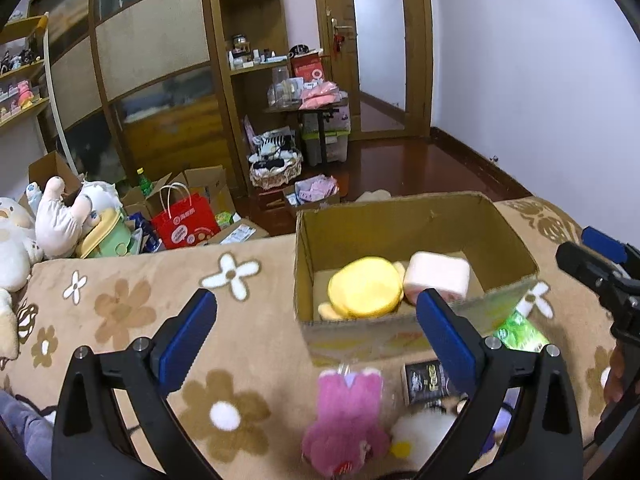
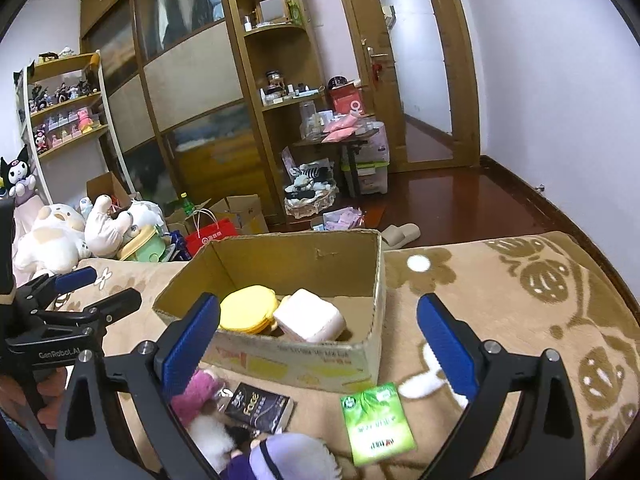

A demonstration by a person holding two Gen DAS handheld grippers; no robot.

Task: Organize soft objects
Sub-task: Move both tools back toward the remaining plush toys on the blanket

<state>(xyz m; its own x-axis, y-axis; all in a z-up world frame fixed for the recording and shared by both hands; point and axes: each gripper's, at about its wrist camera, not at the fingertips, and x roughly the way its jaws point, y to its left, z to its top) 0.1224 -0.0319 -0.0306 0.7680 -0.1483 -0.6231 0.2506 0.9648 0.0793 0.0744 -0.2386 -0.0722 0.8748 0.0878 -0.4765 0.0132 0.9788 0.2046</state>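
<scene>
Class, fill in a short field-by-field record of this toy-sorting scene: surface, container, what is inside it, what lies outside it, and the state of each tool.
Surface: flower-patterned blanket
Container: open cardboard box
Inside box: yellow plush, pink plush block
Outside, near side: pink plush toy, white plush, dark packet, green packet, purple-hatted plush
Left tool: open, holding nothing
Right tool: open, holding nothing

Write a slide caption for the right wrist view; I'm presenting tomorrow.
Open right gripper above a cardboard box holding two soft toys.
</scene>
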